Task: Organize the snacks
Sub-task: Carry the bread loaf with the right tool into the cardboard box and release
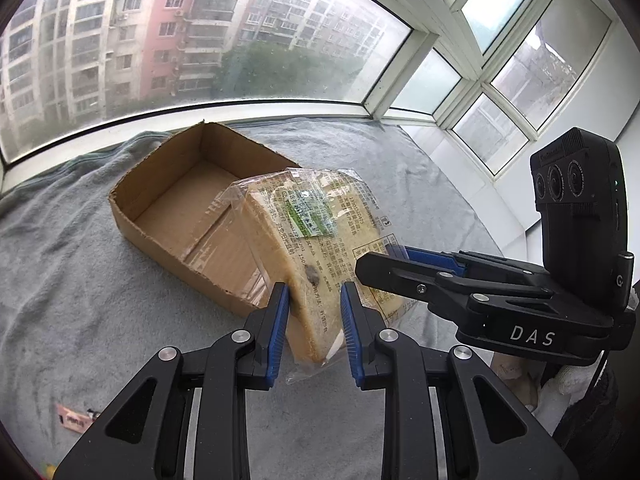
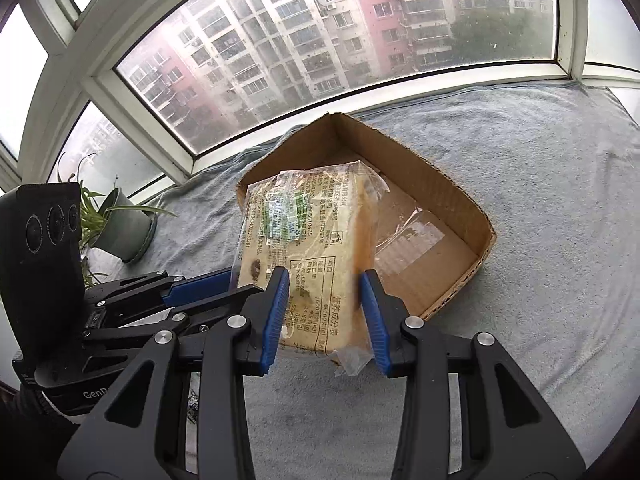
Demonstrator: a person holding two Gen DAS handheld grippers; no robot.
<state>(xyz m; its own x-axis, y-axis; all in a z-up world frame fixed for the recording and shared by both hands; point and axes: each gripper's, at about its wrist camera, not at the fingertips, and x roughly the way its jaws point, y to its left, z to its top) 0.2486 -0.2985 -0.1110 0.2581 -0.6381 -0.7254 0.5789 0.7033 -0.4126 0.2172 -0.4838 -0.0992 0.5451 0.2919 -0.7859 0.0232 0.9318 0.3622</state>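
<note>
The bread pack (image 1: pixel 304 264) is a clear printed wrapper around sliced bread, held off the cloth by 2 grippers at once. The left gripper (image 1: pixel 314 332) pinches the loaf's near edge between its blue pads, and the right gripper (image 2: pixel 325 316) clamps the pack's near end across its width. From the left wrist view, the right gripper comes in from the right, its tips at the pack's side. Just beyond both grippers sits an open cardboard box (image 2: pixel 452 184), empty apart from tape on its floor; the pack hangs above its near rim. Under everything lies a grey cloth (image 2: pixel 540 184). A potted plant (image 2: pixel 124 224) stands left of the right gripper, by the window (image 1: pixel 200 32).
</note>
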